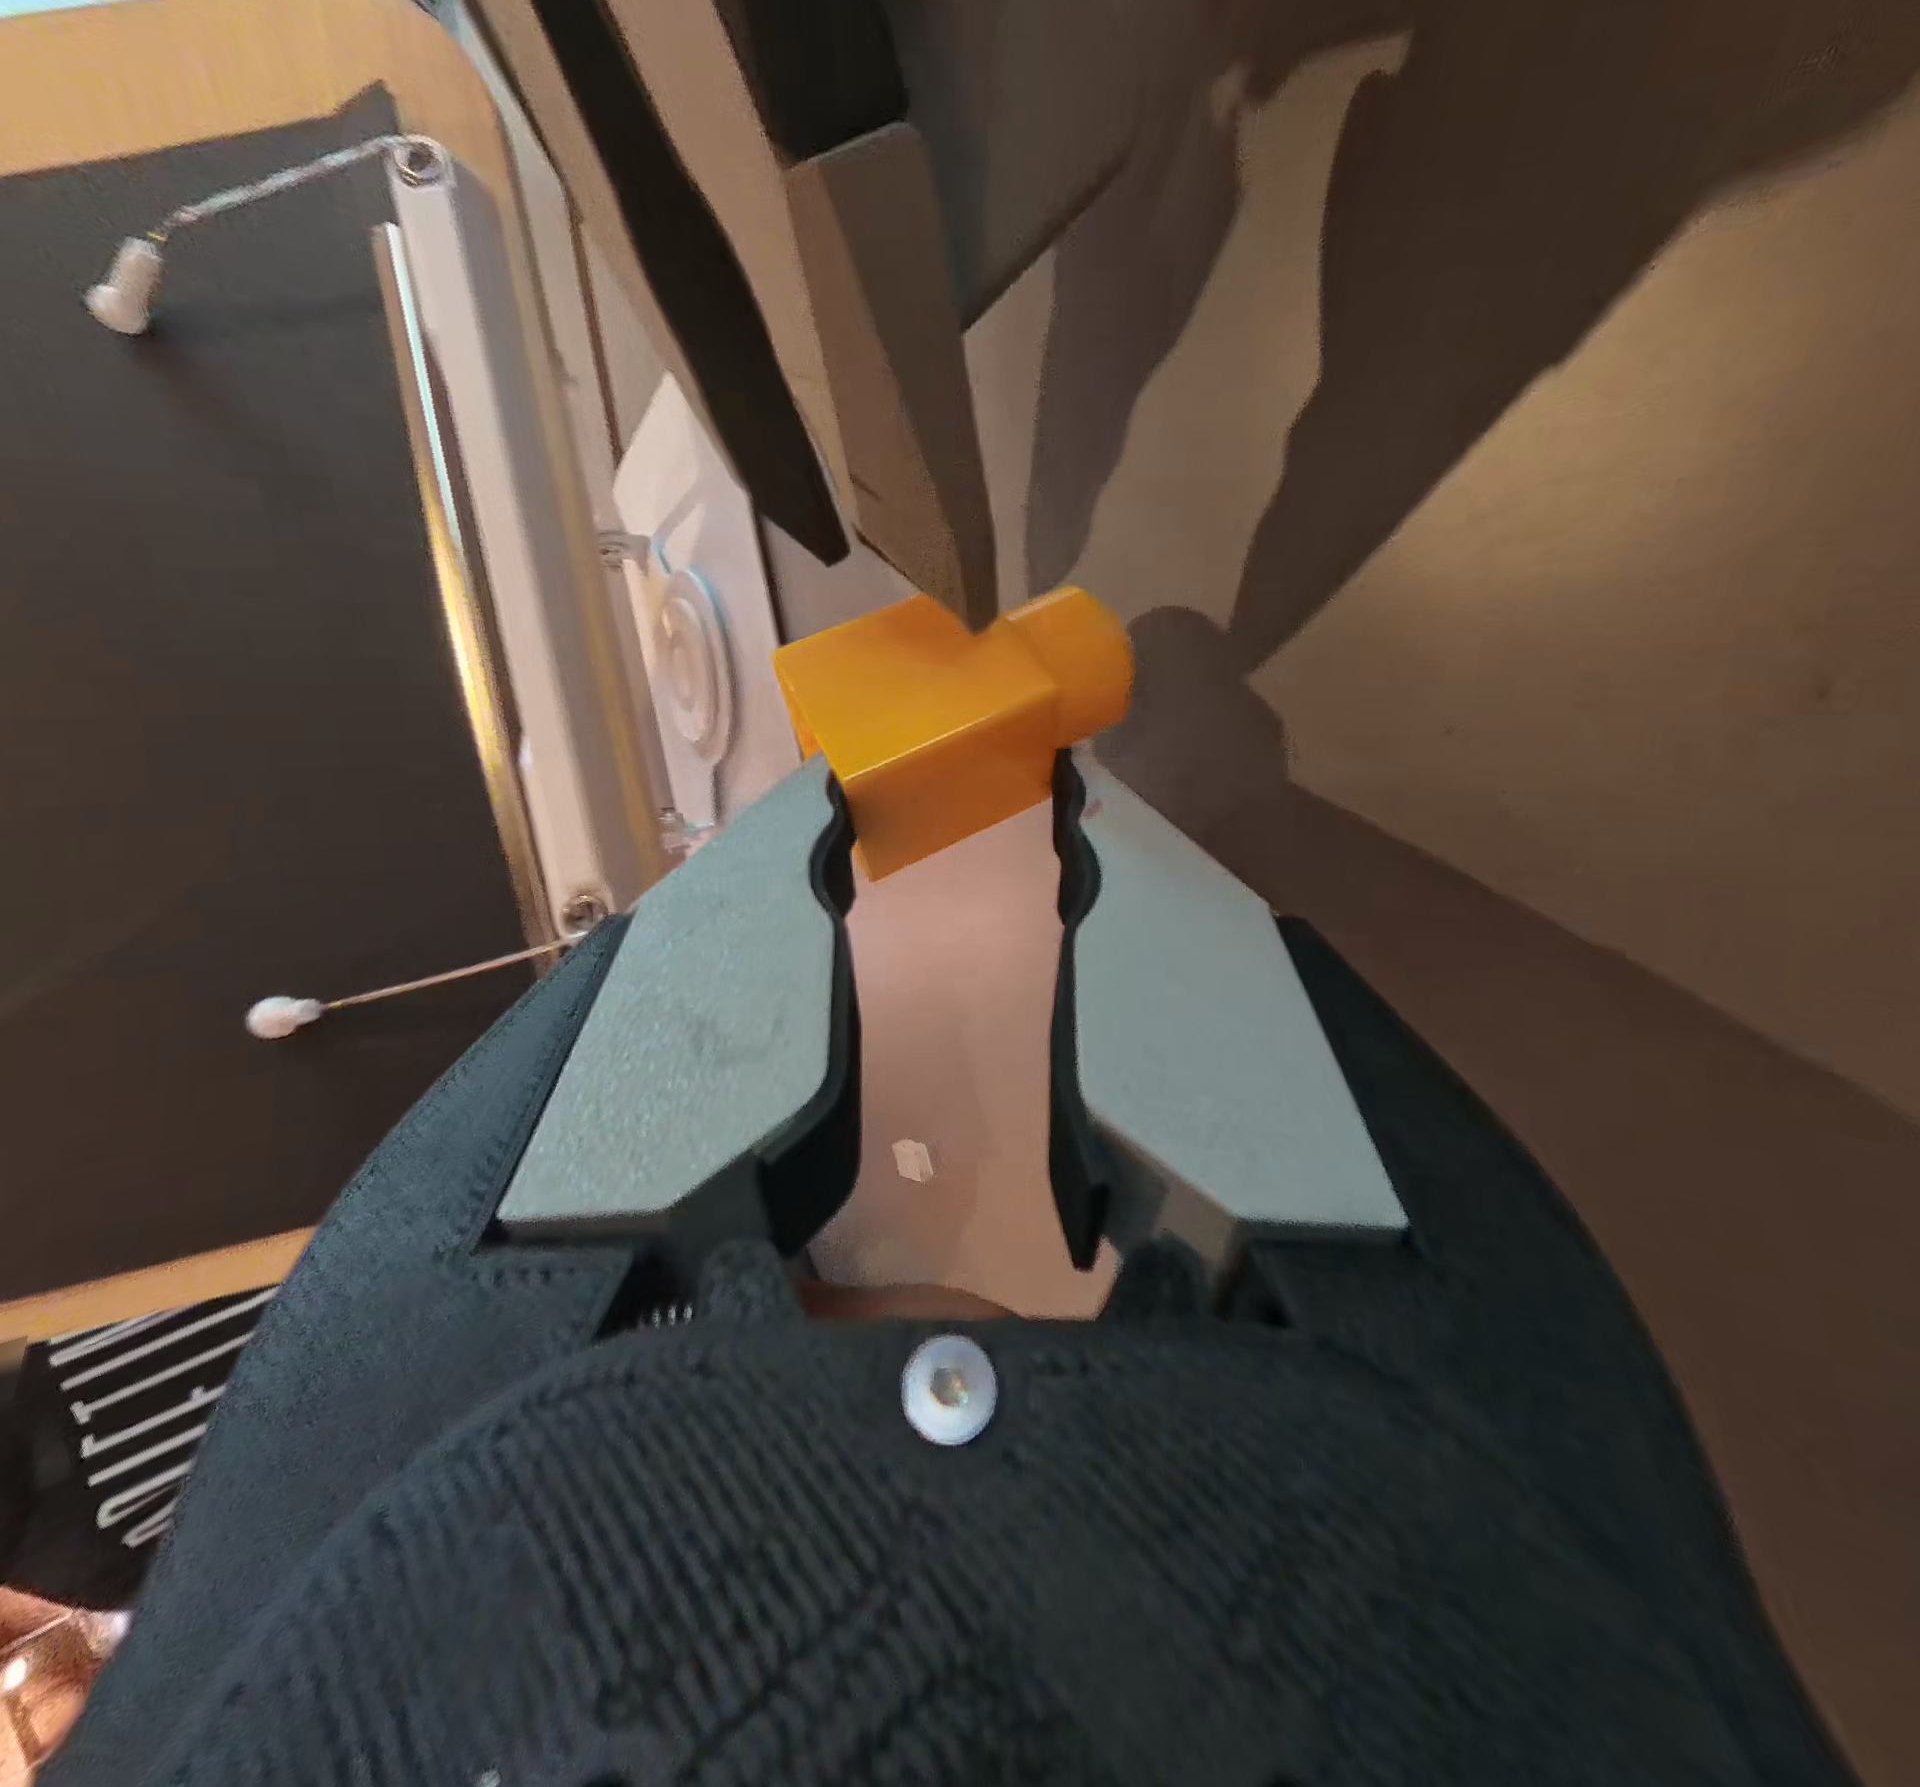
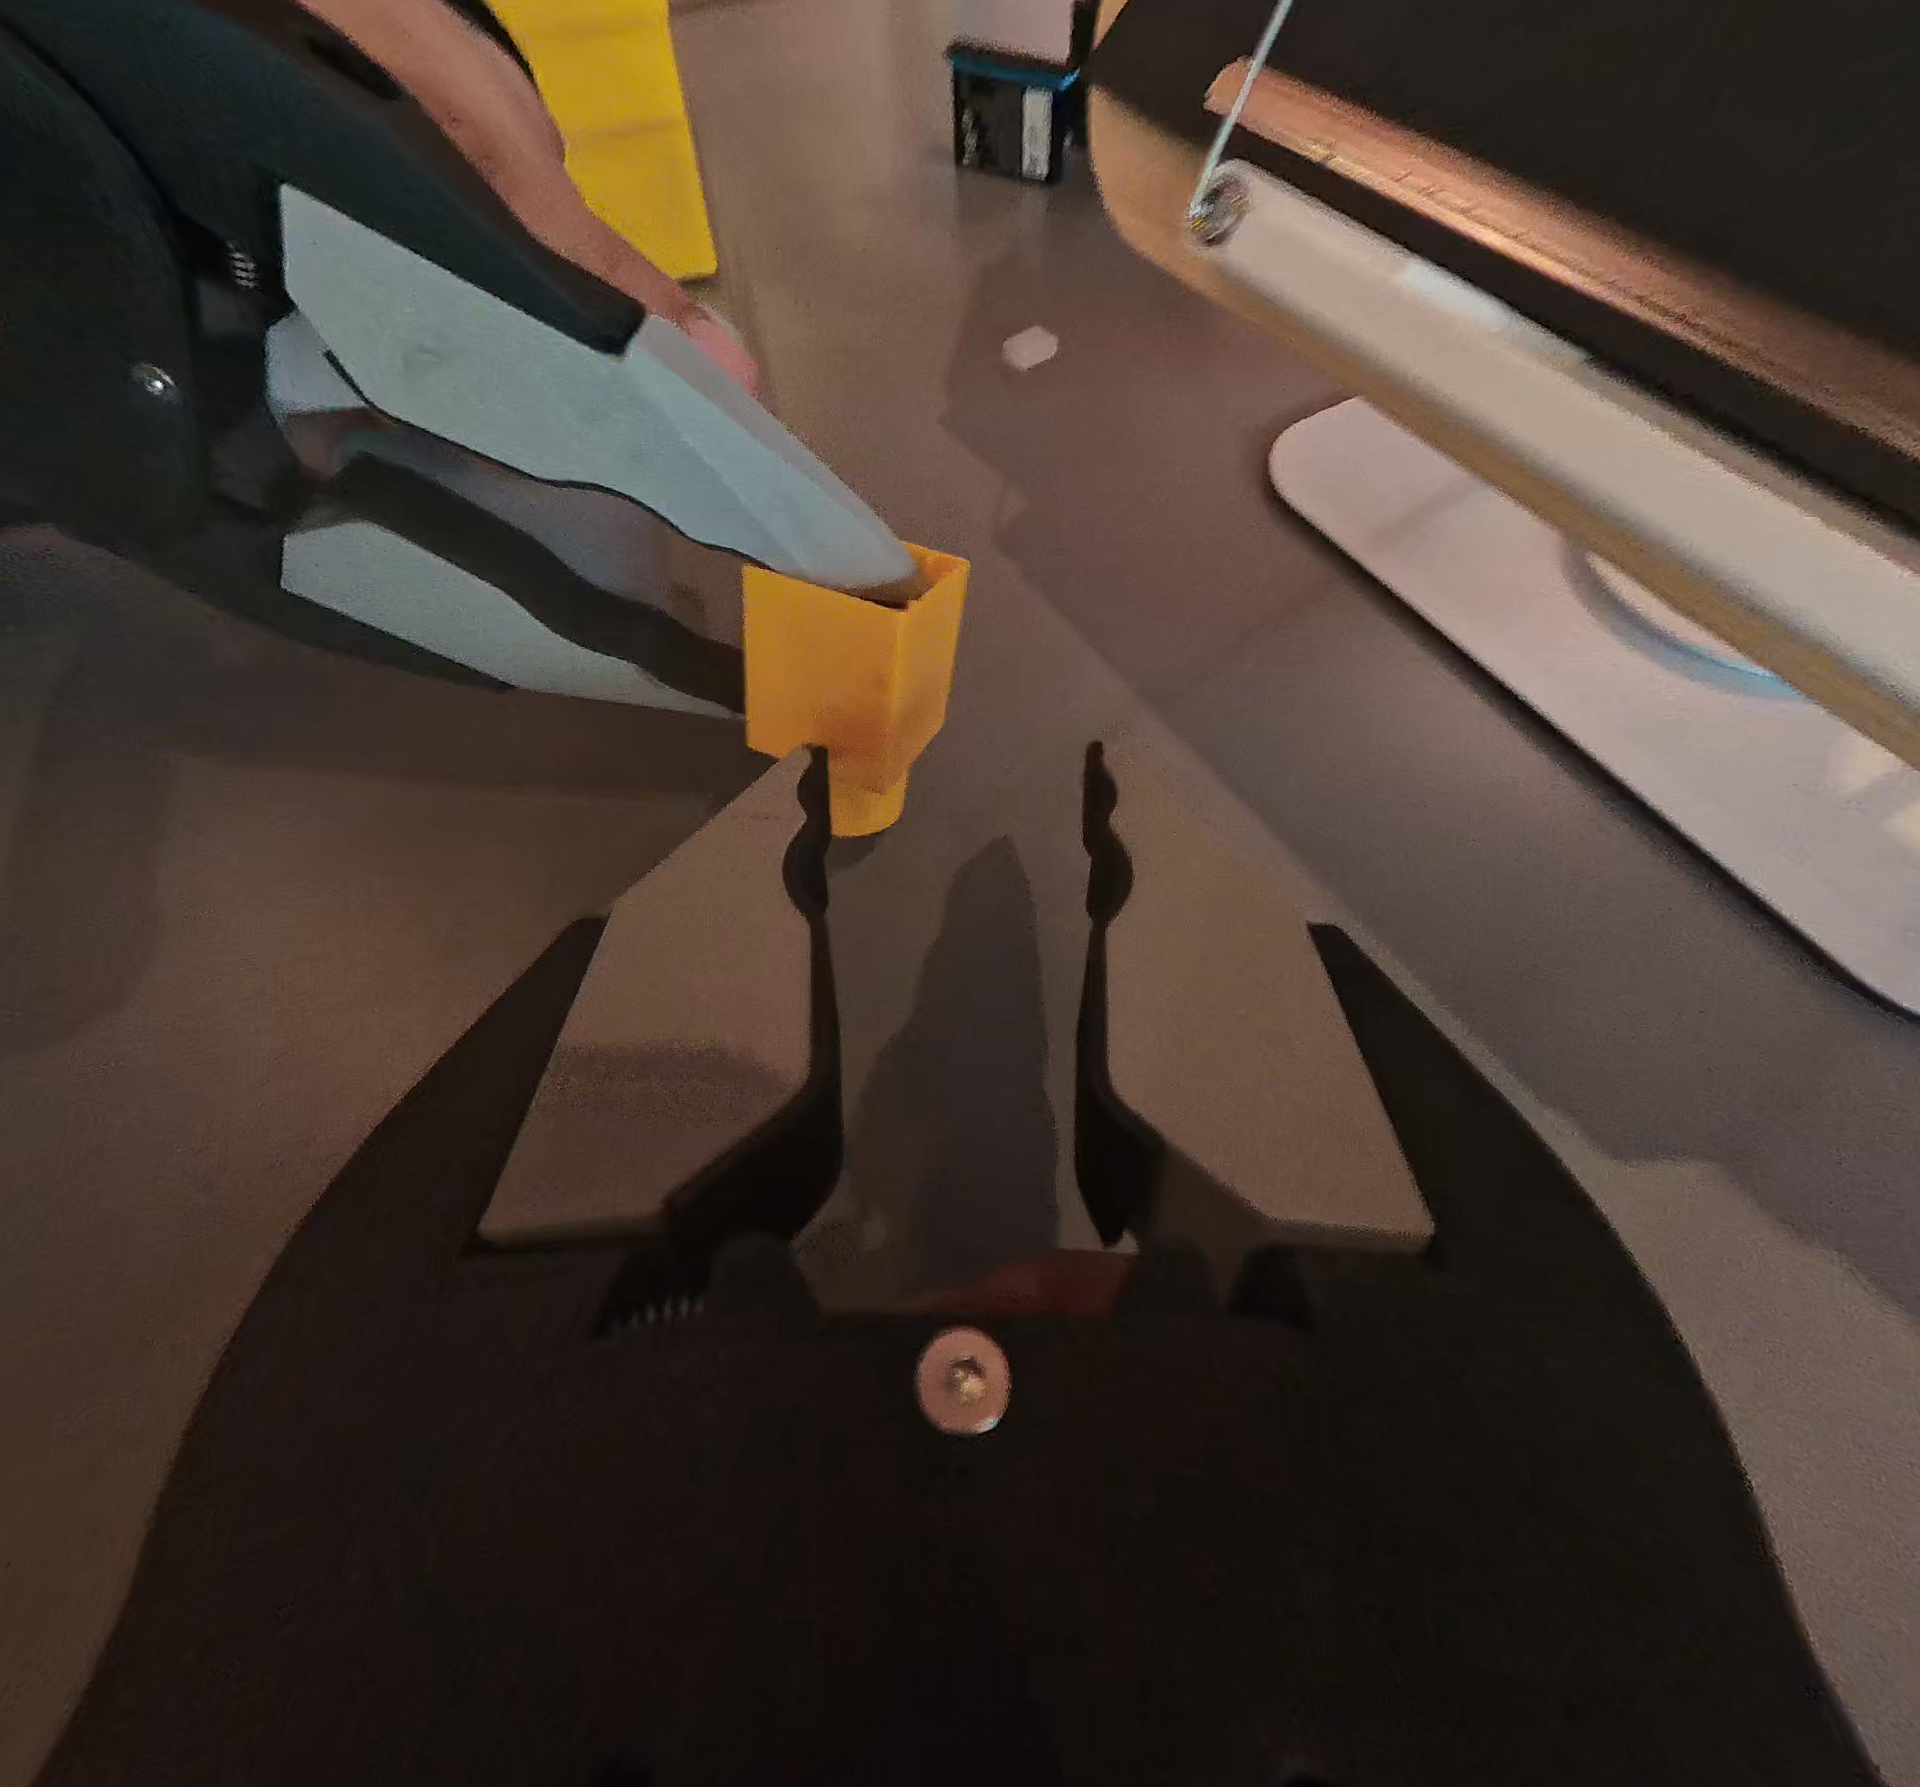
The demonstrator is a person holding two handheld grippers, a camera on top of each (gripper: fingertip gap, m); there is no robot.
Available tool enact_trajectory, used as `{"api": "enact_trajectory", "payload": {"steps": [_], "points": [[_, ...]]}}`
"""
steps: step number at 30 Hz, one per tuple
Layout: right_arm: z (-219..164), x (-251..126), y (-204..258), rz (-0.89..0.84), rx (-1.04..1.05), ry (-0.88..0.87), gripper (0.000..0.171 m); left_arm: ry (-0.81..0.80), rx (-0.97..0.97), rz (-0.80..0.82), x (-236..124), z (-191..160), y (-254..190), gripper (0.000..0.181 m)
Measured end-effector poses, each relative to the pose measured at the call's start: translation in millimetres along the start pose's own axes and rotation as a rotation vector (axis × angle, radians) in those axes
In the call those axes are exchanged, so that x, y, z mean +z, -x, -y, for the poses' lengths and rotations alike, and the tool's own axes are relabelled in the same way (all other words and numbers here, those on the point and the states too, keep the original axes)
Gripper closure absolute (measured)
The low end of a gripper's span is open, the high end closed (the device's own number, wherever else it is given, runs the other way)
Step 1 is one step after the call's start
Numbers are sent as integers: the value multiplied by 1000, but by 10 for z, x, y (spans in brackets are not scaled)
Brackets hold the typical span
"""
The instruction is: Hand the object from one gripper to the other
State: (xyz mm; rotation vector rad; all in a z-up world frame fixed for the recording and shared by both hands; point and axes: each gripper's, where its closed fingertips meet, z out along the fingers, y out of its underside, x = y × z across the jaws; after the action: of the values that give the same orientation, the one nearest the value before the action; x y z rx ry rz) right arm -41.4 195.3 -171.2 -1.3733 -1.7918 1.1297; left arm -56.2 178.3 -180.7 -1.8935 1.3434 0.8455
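An orange hollow block [image 1: 935, 729] with a short round stub on one end is pinched between the tips of my left gripper [image 1: 951, 787], held above the grey surface. In the right wrist view the left gripper [image 2: 810, 641] comes in from the left, shut on the block [image 2: 852, 667], stub pointing down. My right gripper [image 2: 954, 771] is open and empty; its left fingertip [image 2: 814, 792] is right beside the stub. In the left wrist view the right gripper [image 1: 904, 563] reaches down from above, one fingertip touching the block's top.
A black panel with a wooden rim [image 1: 208, 646] and white-tipped wires stands at the left; it also shows in the right wrist view [image 2: 1558, 23]. Its white base plate [image 2: 1558, 646] lies beneath. A yellow object [image 2: 592, 23] and a small black box [image 2: 1013, 116] stand farther off. The yellow object [image 2: 592, 23] is about equally far from each gripper, around 25 cm.
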Motion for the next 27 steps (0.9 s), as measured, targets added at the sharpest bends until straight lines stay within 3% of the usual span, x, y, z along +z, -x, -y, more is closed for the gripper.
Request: {"api": "enact_trajectory", "payload": {"steps": [7,12,21,27], "points": [[20,77,213,77,-70,8,124,60,174,94,-19,-68,-67,146],[36,82,284,93,-85,-3,124,-80,34,58,-90,104,-142,125],[24,25,321,54,-109,-16,125,-239,-78,-3,-201,286,-206,117],[64,-22,219,-2,-88,-51,124,-484,-465,-23,-424,282,111,123]]}}
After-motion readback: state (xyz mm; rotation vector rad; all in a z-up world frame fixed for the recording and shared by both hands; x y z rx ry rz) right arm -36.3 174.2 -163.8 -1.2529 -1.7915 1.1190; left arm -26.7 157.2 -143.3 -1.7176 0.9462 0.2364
